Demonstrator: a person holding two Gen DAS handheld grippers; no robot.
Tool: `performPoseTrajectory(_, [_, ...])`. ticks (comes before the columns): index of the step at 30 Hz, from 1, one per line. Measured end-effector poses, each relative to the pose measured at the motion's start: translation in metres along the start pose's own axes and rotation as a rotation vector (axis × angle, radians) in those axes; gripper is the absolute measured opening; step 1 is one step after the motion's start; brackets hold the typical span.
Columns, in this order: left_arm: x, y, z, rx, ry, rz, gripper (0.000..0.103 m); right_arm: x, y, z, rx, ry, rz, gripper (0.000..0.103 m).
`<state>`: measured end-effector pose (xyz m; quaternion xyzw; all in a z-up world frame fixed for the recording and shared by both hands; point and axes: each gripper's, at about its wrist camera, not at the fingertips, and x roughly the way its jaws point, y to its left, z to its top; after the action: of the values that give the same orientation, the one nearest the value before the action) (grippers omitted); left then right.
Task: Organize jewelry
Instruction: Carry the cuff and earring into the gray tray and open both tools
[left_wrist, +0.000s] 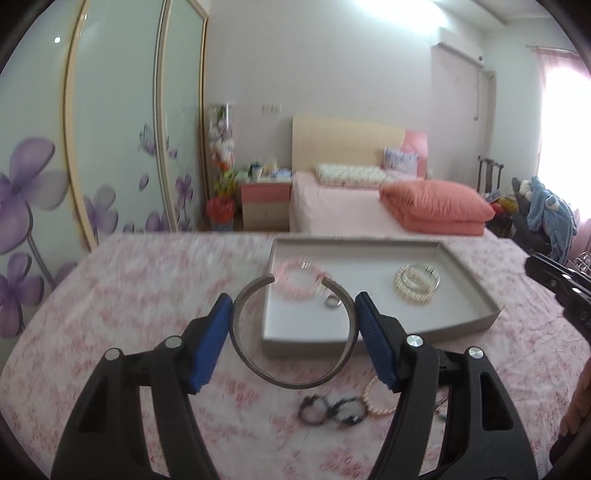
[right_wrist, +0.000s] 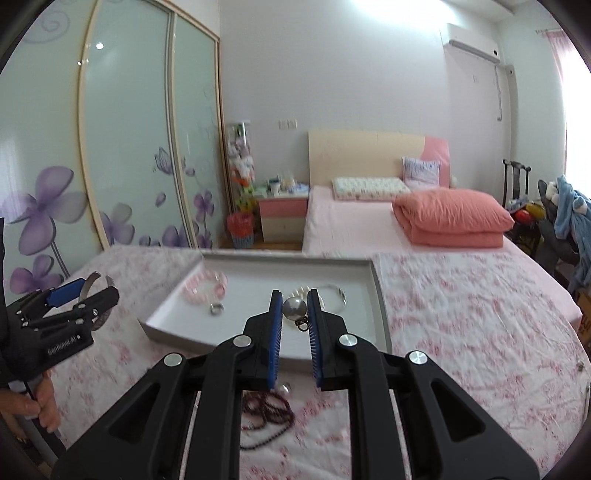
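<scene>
**2 pieces in the air, 1 shallow tray to hit**

While both of my grippers hang over the pink floral cloth (right_wrist: 461, 314), each one carries something that could slip. My left gripper (left_wrist: 293, 321) is clamped on the open metal bangle (left_wrist: 291, 332), its blue pads pressing the outer curve at 2 opposite sides. That hold looks risky to me: the bangle is smooth and springy, with a gap at its far end, so extra squeeze could flex it and make it pop out sideways, while a looser hold could let it swing down and fall onto the cloth short of the tray (left_wrist: 469, 317).

My right gripper (right_wrist: 293, 314) is nearly closed on a silver ball pendant (right_wrist: 294, 307), with a small dark clasp dangling below it. A round ball between flat pads can roll out with any jolt or tilt, and I judge it would bounce.

Inside the grey tray lie a pink bead bracelet (left_wrist: 299, 282), a small ring (left_wrist: 332, 302) and a coiled pearl bracelet (left_wrist: 417, 282). Dropping from height could scatter these or tangle the pendant's clasp in the pearls. Setting the bangle down on the pink beads would leave it rocking.

More pieces wait on the cloth close to me: dark braided rings (left_wrist: 332, 408), a rose-gold beaded hoop (left_wrist: 380, 397) and dark red beads (right_wrist: 266, 410). A low pass could drag them.
</scene>
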<state>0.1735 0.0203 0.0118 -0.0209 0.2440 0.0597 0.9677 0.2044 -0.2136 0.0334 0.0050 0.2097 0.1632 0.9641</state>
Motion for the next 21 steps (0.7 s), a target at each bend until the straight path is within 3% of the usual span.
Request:
performPoseTrajectory(7, [-0.003,-0.014,0.011,0.022,-0.071,-0.008,0.066,0.002,0.005,0.008,-0.011,-0.062,0.002,0.015])
performPoseTrajectory(21, [0.028,-0.023,0.022,0.031,-0.065,-0.023,0.066,0.028,0.0,0.016,0.007,-0.07,-0.006,0.015])
